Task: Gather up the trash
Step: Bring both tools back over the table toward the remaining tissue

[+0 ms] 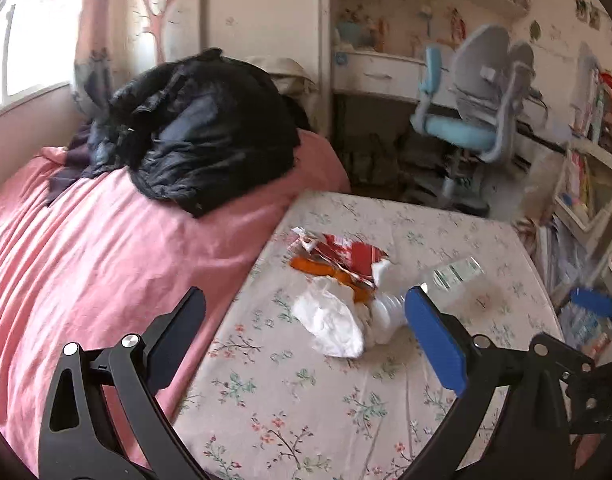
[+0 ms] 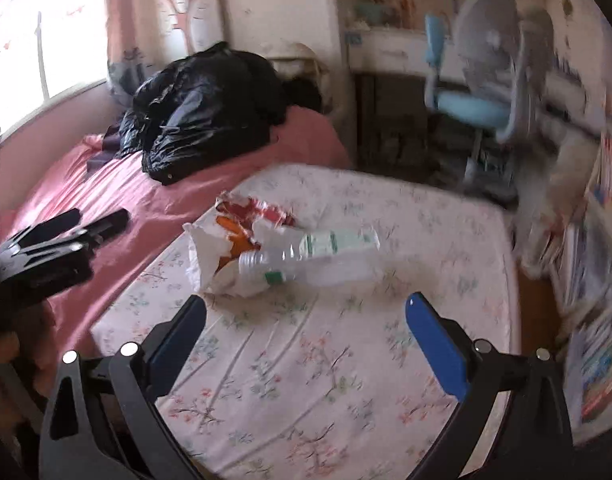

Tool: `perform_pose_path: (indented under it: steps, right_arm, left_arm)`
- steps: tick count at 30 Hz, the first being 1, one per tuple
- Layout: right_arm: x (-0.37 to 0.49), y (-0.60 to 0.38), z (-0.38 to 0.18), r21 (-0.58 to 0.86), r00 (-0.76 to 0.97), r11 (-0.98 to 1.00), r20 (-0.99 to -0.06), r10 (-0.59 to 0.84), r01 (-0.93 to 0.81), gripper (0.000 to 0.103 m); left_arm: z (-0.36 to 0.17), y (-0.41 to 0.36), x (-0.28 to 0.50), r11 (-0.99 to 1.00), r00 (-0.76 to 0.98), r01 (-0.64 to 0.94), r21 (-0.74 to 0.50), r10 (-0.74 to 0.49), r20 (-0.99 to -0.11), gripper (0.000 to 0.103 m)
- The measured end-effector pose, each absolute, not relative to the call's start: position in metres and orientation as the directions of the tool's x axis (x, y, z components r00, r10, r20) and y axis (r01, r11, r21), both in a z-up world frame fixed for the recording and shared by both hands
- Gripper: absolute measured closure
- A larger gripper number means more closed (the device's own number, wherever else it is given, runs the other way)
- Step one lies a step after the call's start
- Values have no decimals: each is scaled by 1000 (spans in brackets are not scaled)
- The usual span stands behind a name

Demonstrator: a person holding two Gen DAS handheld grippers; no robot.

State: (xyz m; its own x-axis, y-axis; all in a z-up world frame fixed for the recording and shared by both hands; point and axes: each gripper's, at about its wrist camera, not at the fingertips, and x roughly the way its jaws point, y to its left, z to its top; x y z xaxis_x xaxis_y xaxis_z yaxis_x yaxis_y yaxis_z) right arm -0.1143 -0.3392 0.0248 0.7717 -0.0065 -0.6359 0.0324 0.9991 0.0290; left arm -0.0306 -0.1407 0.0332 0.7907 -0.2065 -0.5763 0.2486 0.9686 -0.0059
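From the left wrist view, the left tongs [image 1: 306,320] stand wide with nothing between the pads. Ahead of them, on the flowered sheet [image 1: 306,400] of the bed, lies a small heap of trash: a crumpled white tissue [image 1: 330,324], a torn red and orange wrapper [image 1: 342,256] behind it, and a clear plastic bottle [image 1: 446,276] on its side, partly hidden by the blue pad of the right-hand finger. The tissue is the nearest piece, just beyond the fingertips and a little right of the midline. To the left a pink blanket [image 1: 85,260] carries a black jacket [image 1: 193,132]. No bin or bag shows clearly here.

From the right wrist view, the right tongs [image 2: 306,320] are likewise wide and empty. Here 2 clear bottles [image 2: 306,256] appear to lie side by side across the sheet, necks toward the white tissue and wrapper at their left. The heap sits ahead of the fingertips and left of centre — near, but not touching. The left tongs [image 2: 93,220] show at the far left, above the pink blanket and well apart from the heap.

I judge the step in hand to be the approach to a pick-up, with nothing yet lifted. The next move calls for choosing 1 piece per hand, lowering the open fingers around it — across the bottle's body, not along it — and closing.
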Motion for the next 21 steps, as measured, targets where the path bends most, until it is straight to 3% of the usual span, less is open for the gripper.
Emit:
perform_pose_path:
  steps: [3,21]
  right_arm:
    - [-112,-335,22,0,772,1000,-635,-11,14,7]
    - [-84,-343,6,12,737,1000,-676,-8,21,7]
  left_arm:
    - [33,-142,-34,968,813,251,16,-202,-545,7]
    - [23,-151,-5,965,782,263,-12,-221,-583,7]
